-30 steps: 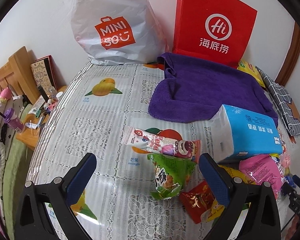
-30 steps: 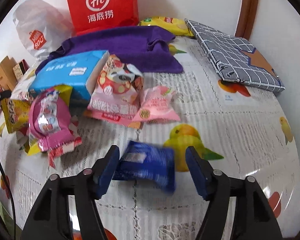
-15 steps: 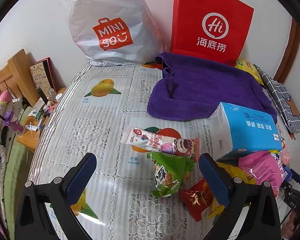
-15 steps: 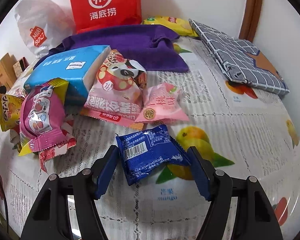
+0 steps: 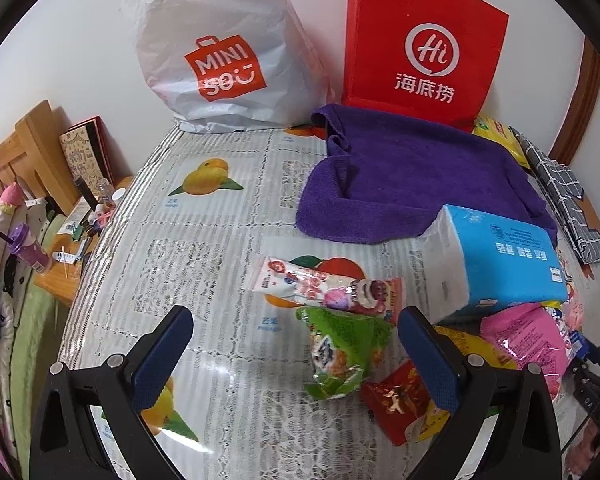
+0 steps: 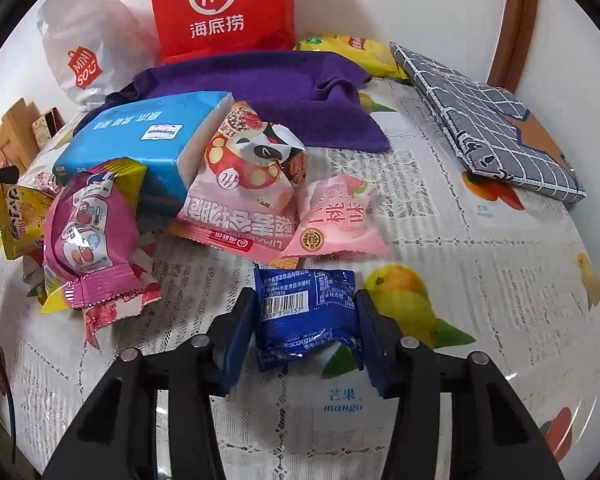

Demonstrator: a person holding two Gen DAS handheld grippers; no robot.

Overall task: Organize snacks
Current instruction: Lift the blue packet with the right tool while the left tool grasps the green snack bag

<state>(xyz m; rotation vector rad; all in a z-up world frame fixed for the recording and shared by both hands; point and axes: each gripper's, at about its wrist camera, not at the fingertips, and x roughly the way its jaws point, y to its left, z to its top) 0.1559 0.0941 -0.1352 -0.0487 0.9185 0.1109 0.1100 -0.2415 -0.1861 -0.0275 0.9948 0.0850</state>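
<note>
My right gripper (image 6: 306, 312) has its jaws closed in on a blue snack packet (image 6: 306, 312) that lies on the fruit-print tablecloth (image 6: 480, 280). Just beyond it lie a pale pink peach packet (image 6: 336, 222), a large pink packet (image 6: 240, 184) and a magenta packet (image 6: 88, 240). My left gripper (image 5: 296, 360) is open and empty above the cloth. In front of it lie a green packet (image 5: 340, 352), a long white and pink packet (image 5: 324, 286) and a red packet (image 5: 400, 404).
A blue tissue pack (image 5: 500, 260), a purple towel (image 5: 412, 184), a red paper bag (image 5: 424, 44) and a white plastic bag (image 5: 220, 48) stand toward the wall. A grey checked pouch (image 6: 492, 120) lies at right. The table's left edge drops to a cluttered wooden shelf (image 5: 60, 240).
My right gripper has moved forward and narrowed its jaws onto the blue packet. The left gripper has barely moved.
</note>
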